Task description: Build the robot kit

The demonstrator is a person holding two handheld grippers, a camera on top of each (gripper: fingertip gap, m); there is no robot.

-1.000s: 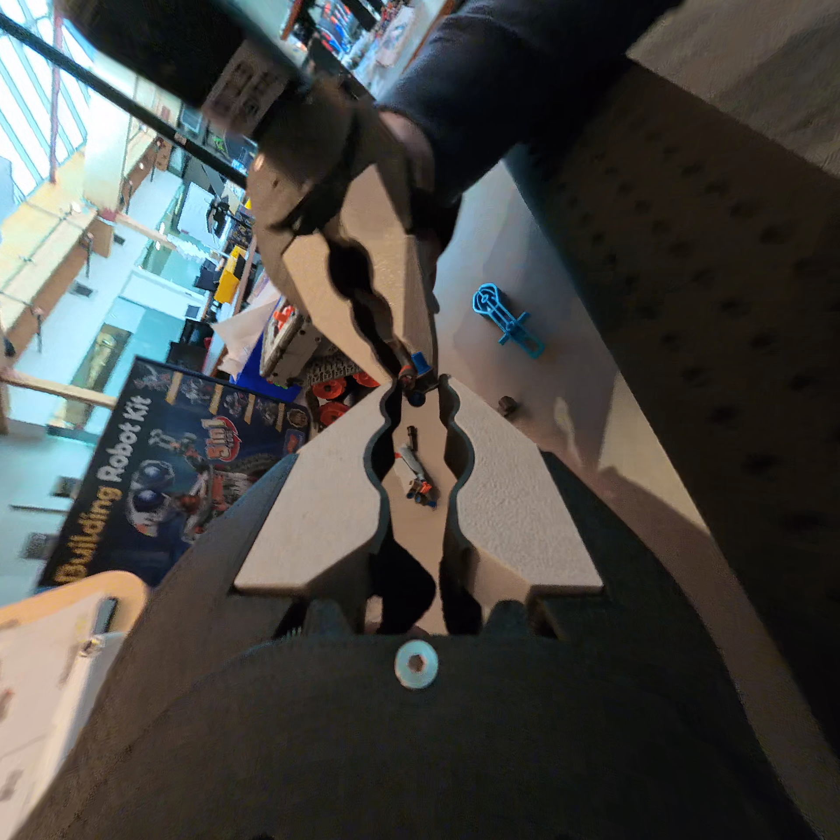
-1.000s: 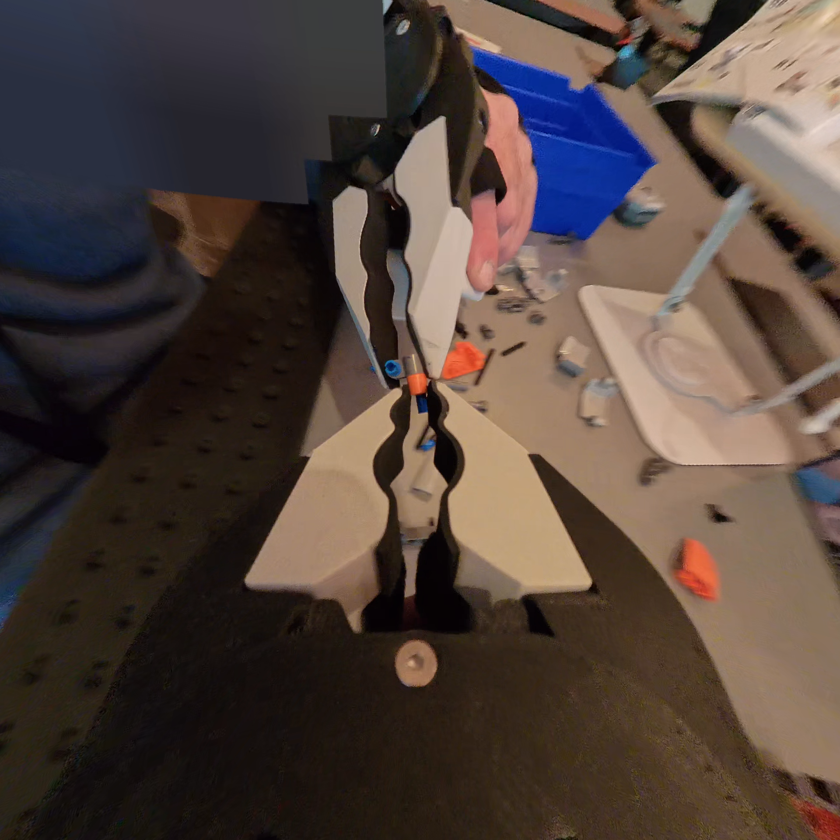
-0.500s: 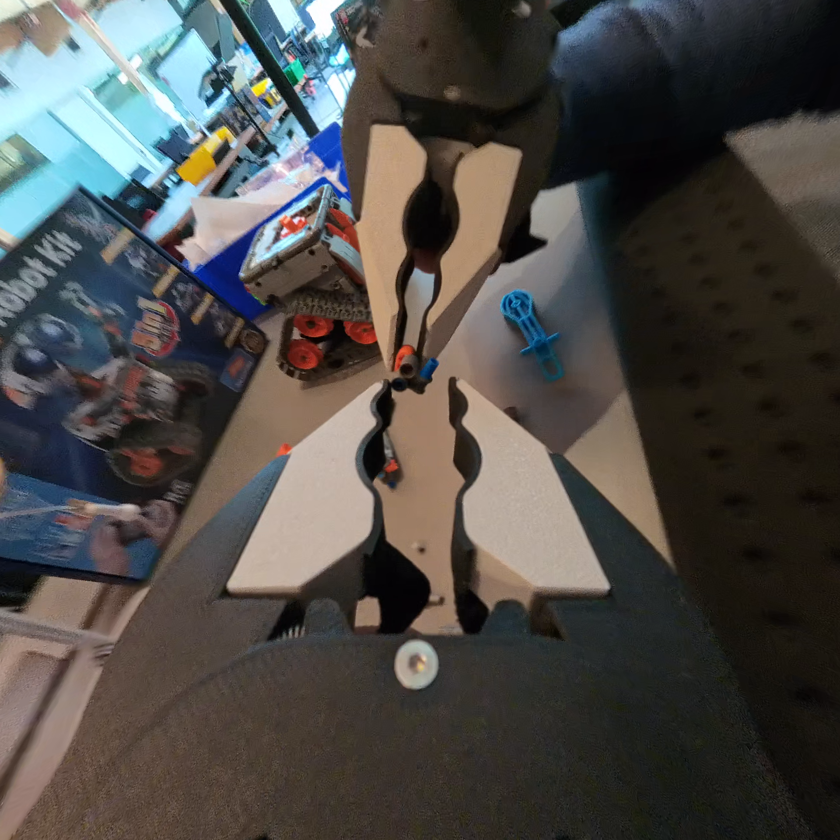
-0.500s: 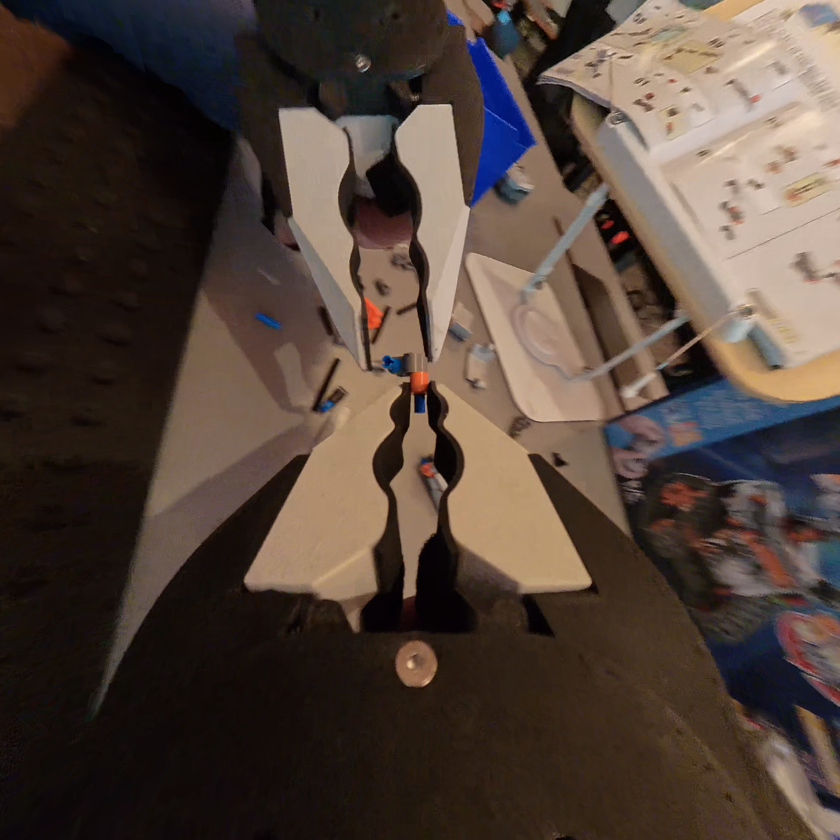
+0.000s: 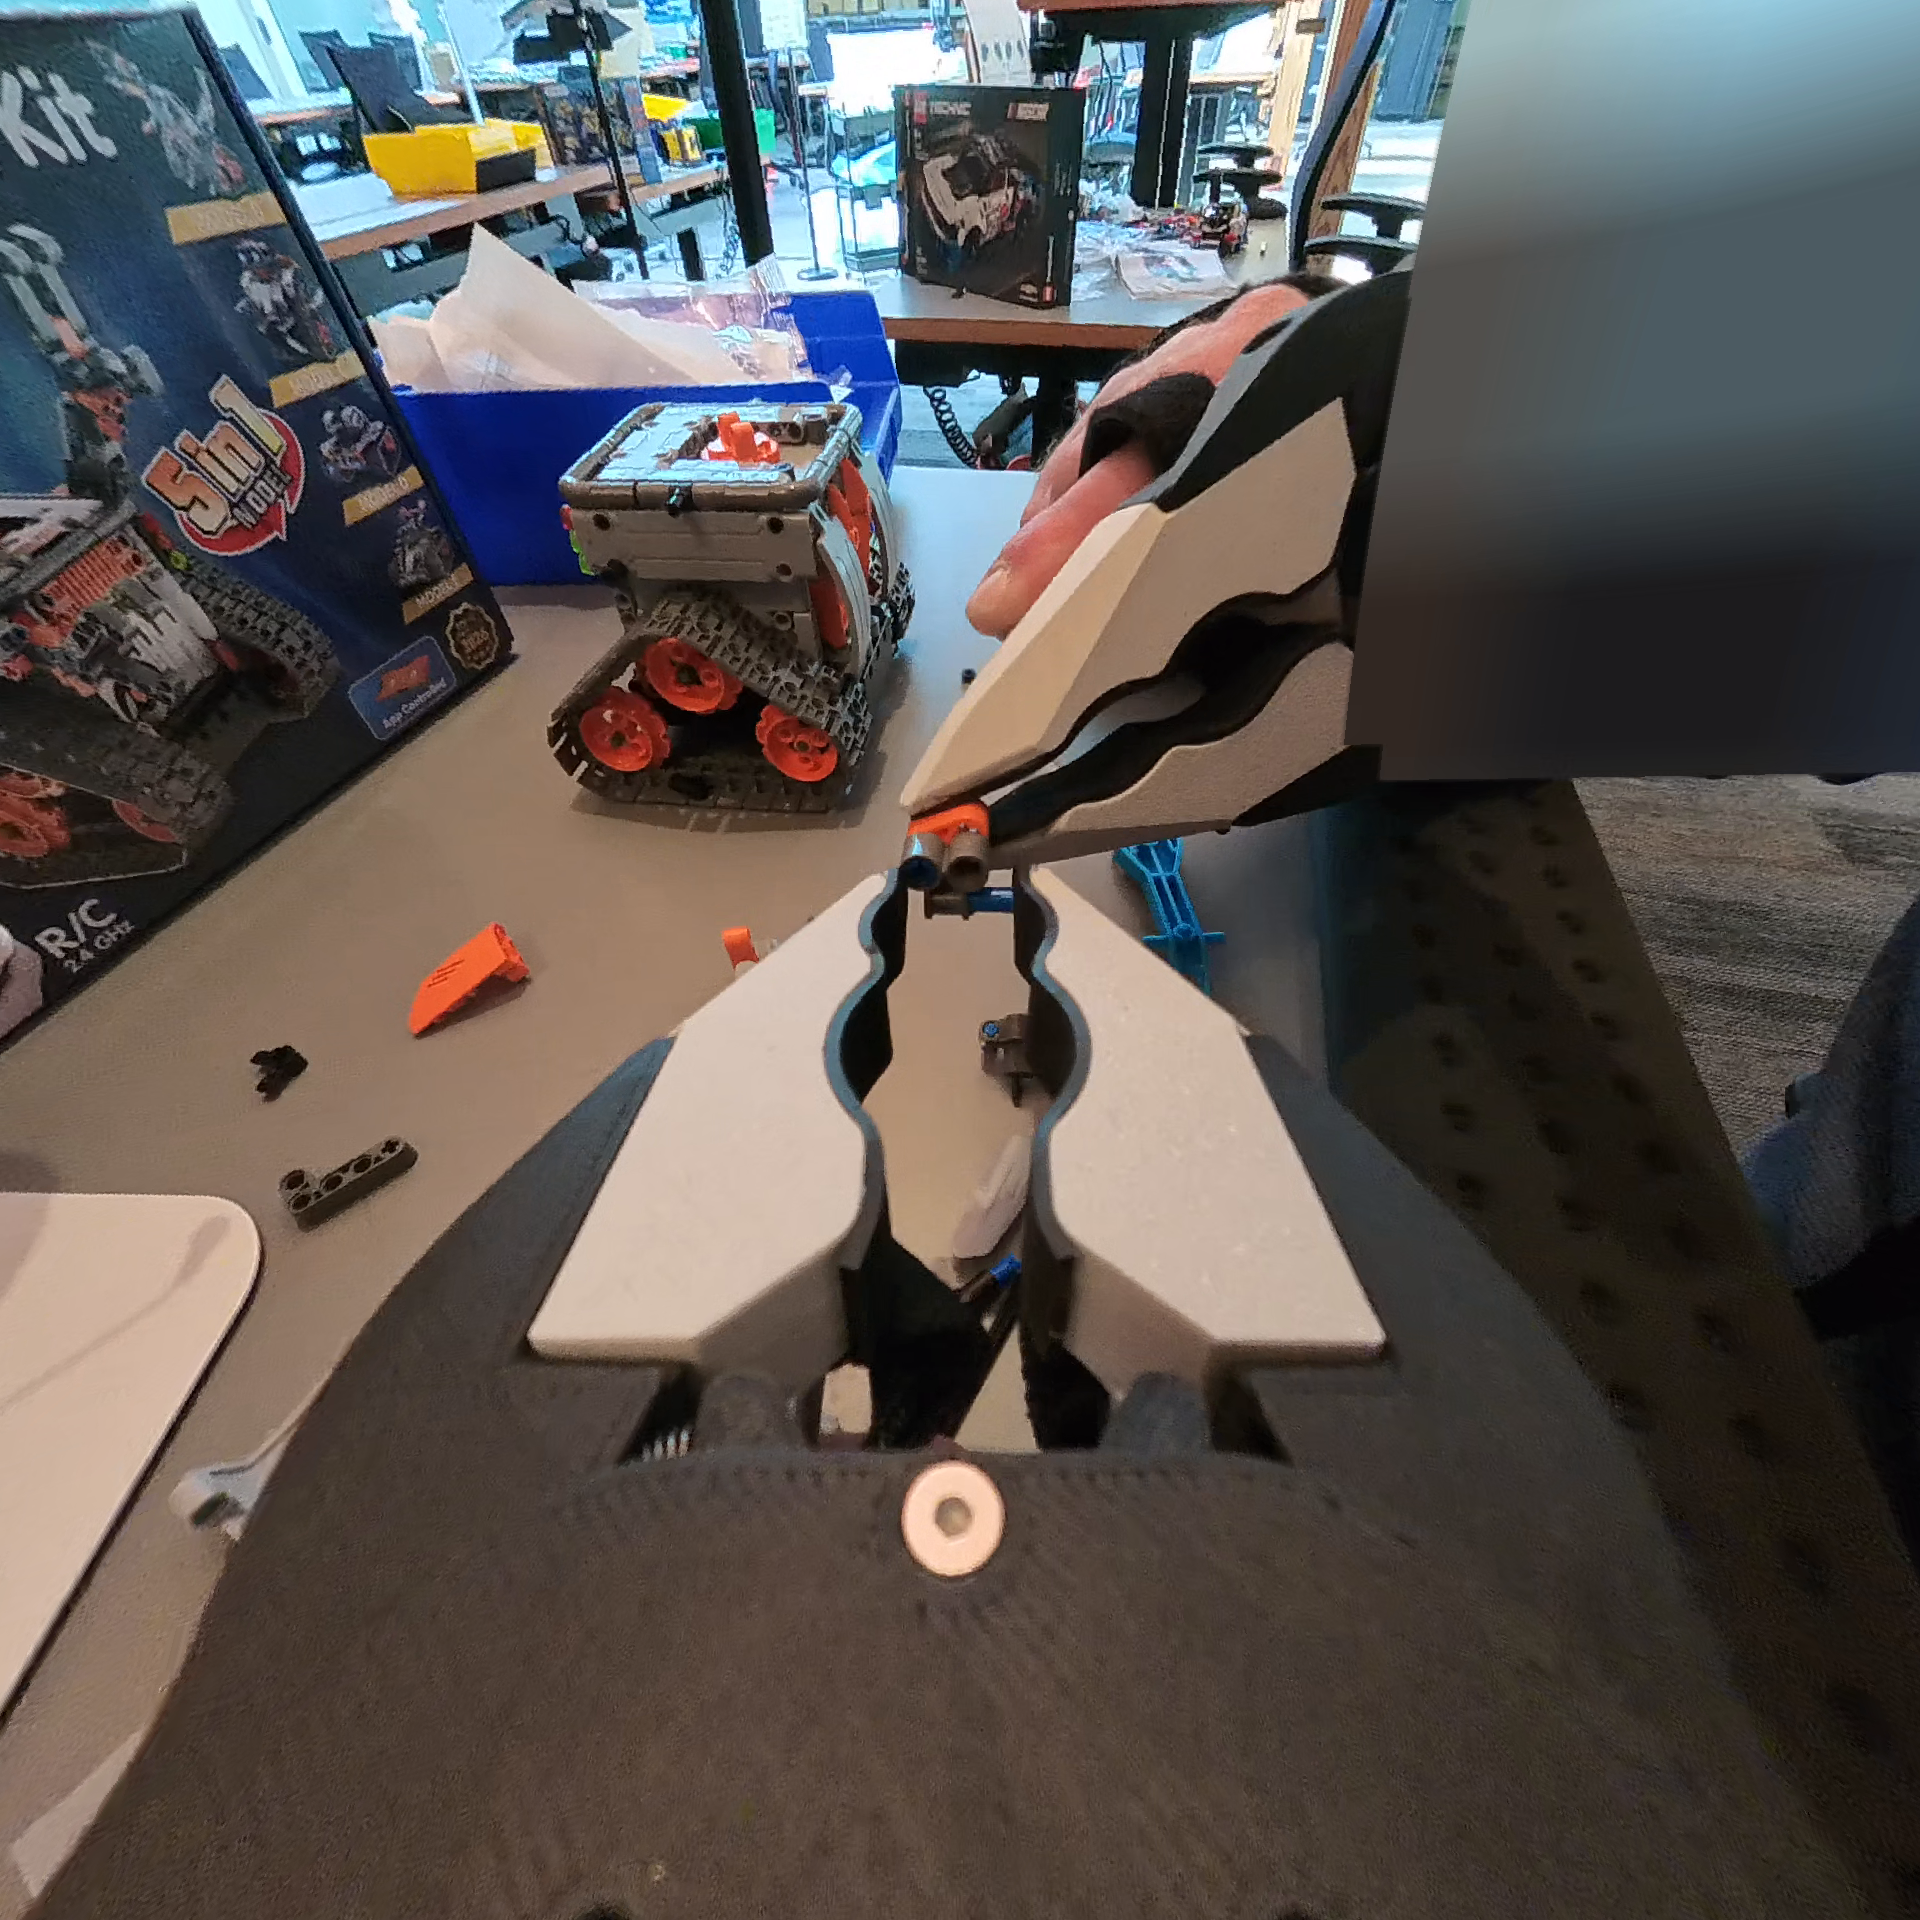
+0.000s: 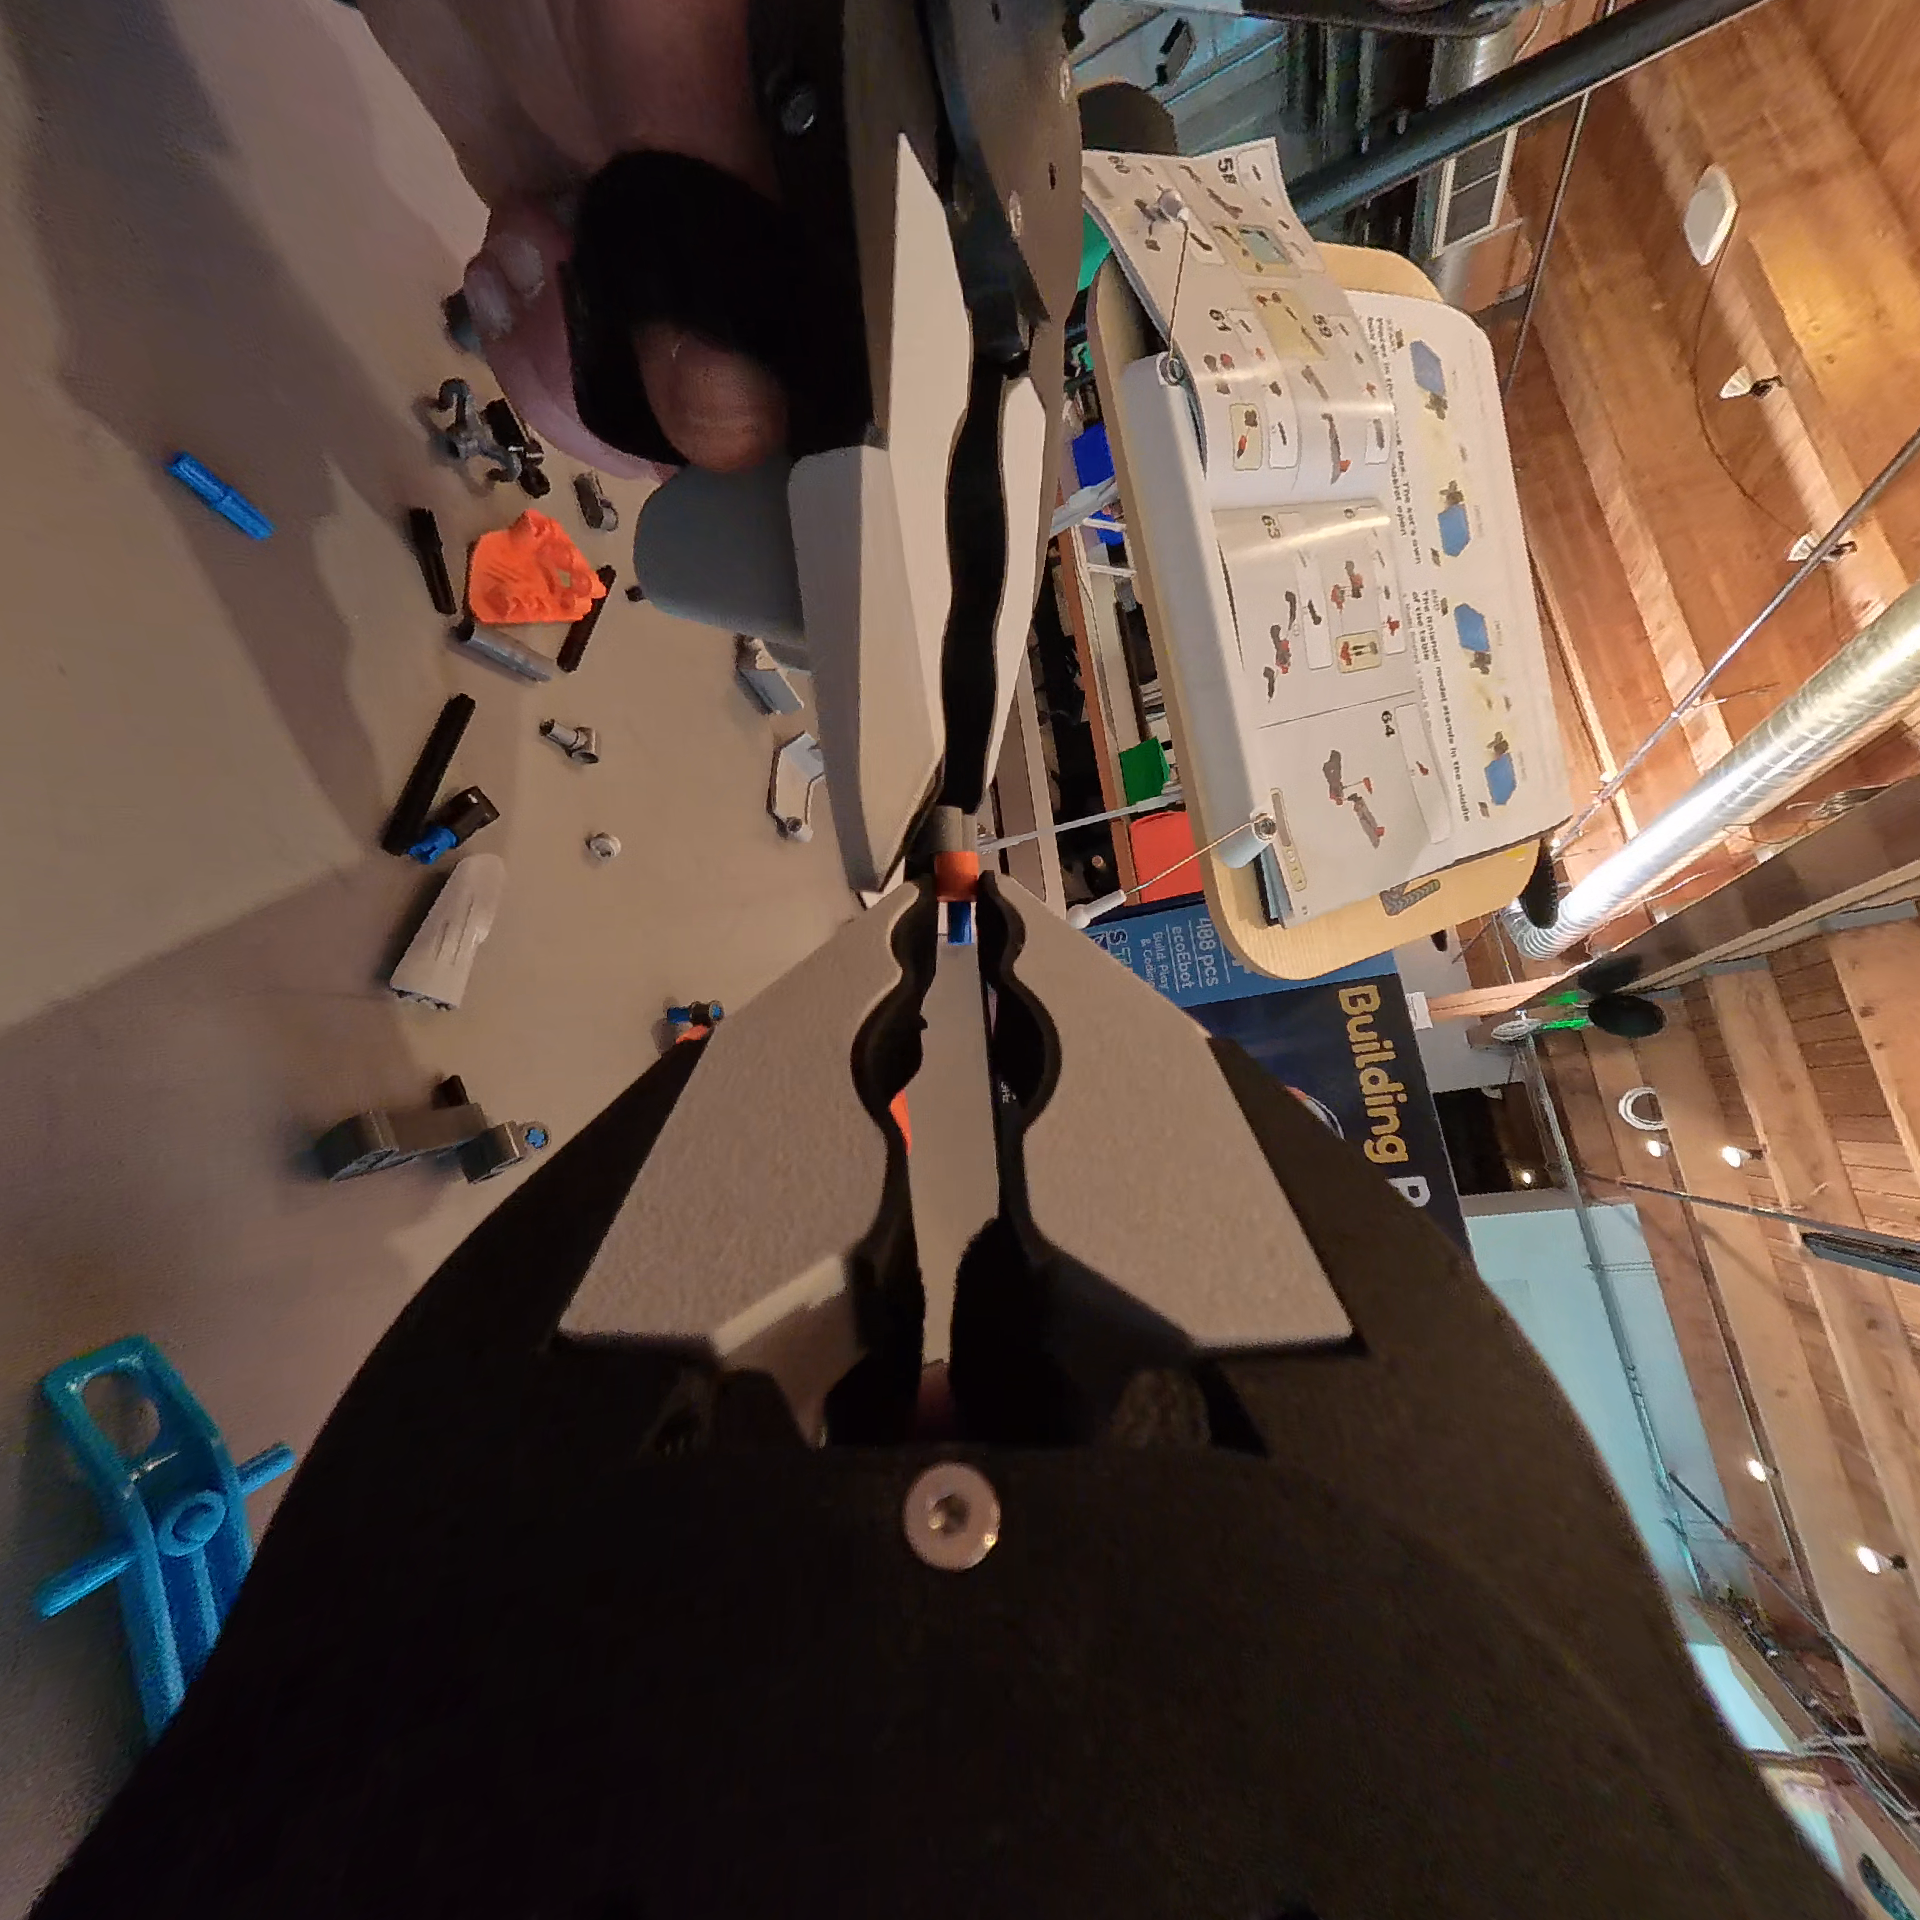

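Note:
My left gripper (image 5: 956, 888) is shut on a small grey connector with a blue pin (image 5: 961, 900), which spans the gap between its tips. My right gripper (image 6: 951, 899) is shut on a small orange piece (image 6: 954, 868) with a blue pin below it. The two grippers meet tip to tip above the table, and the two pieces touch. In the left wrist view the right gripper (image 5: 935, 816) comes in from the upper right with the orange piece (image 5: 940, 826). In the right wrist view the left gripper (image 6: 940, 831) comes in from above, edge-on.
A tracked model vehicle (image 5: 727, 613), a kit box (image 5: 187, 520) and a blue bin (image 5: 499, 468) stand behind. Loose parts lie on the table: an orange panel (image 5: 468, 977), a black beam (image 5: 348, 1179), a blue frame (image 6: 135, 1475). An instruction booklet (image 6: 1330, 540) sits on a stand. Less than 4 cm separates the two grippers' tips. The orange panel (image 5: 468, 977) is about 20 centimetres from both grippers' fingertips.
Both grippers have turned together about their meeting point, so both views have rotated strongly. The tips stay together and each grip is unchanged.

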